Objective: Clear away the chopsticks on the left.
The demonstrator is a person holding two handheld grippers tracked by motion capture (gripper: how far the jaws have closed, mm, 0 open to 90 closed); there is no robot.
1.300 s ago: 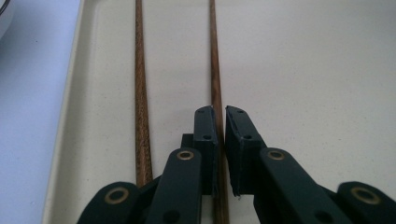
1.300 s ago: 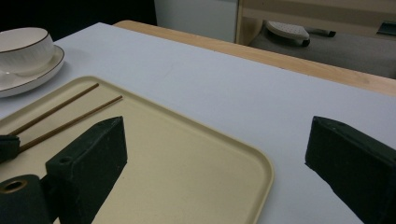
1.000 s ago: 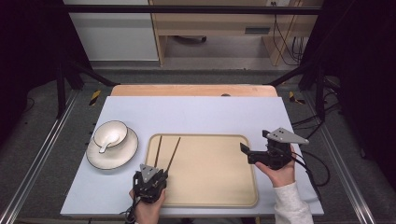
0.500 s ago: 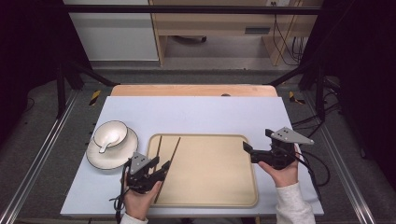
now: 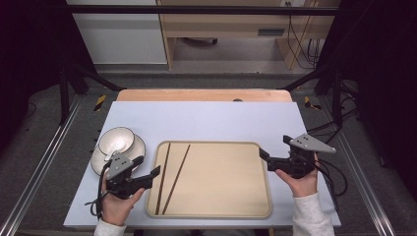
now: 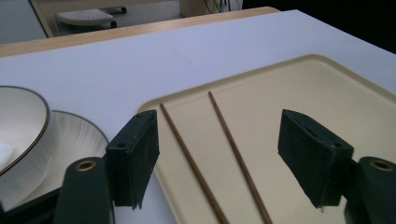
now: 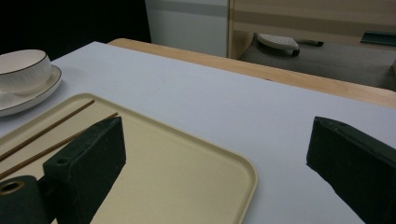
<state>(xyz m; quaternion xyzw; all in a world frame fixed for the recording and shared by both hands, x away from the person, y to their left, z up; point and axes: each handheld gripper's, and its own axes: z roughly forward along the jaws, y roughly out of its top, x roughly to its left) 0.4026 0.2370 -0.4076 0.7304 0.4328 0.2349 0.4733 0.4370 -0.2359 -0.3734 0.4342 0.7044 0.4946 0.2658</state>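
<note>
1. Both pairs of jaws stand apart with nothing between them. From the high view, the left gripper (image 5: pixel 147 169) sits at the left edge of the beige tray (image 5: pixel 216 209), held in the person's left hand (image 5: pixel 117 204), its jaws pointing right toward the tray. The right gripper (image 5: pixel 265 160) is held in the right hand (image 5: pixel 301 181) just off the tray's right edge, jaws pointing left. Two brown chopsticks (image 5: pixel 169 178) lie in the left part of the tray, running from near edge to far edge and spreading slightly at the far end. A white bowl (image 5: pixel 117 140) rests on a white plate (image 5: pixel 98 162) on the light table (image 5: pixel 216 120), just left of the tray and just beyond the left gripper.

2. Left gripper view: the left gripper (image 6: pixel 219 158) has its jaws wide apart, gripping nothing. Both chopsticks (image 6: pixel 212 154) lie on the tray (image 6: pixel 299 93) in the gap between them, apart from the pads. The bowl (image 6: pixel 21 123) with its dark rim sits on the plate (image 6: pixel 70 140) at the left.

3. Right gripper view: the right gripper (image 7: pixel 215 158) is likewise spread and empty, one jaw over the tray (image 7: pixel 187 177), the other over the bare table (image 7: pixel 210 93). The chopsticks (image 7: pixel 42 135) lie at the left, partly behind the left-hand jaw. The bowl (image 7: pixel 23 67) and plate (image 7: pixel 28 100) stand well beyond, at far left.
</note>
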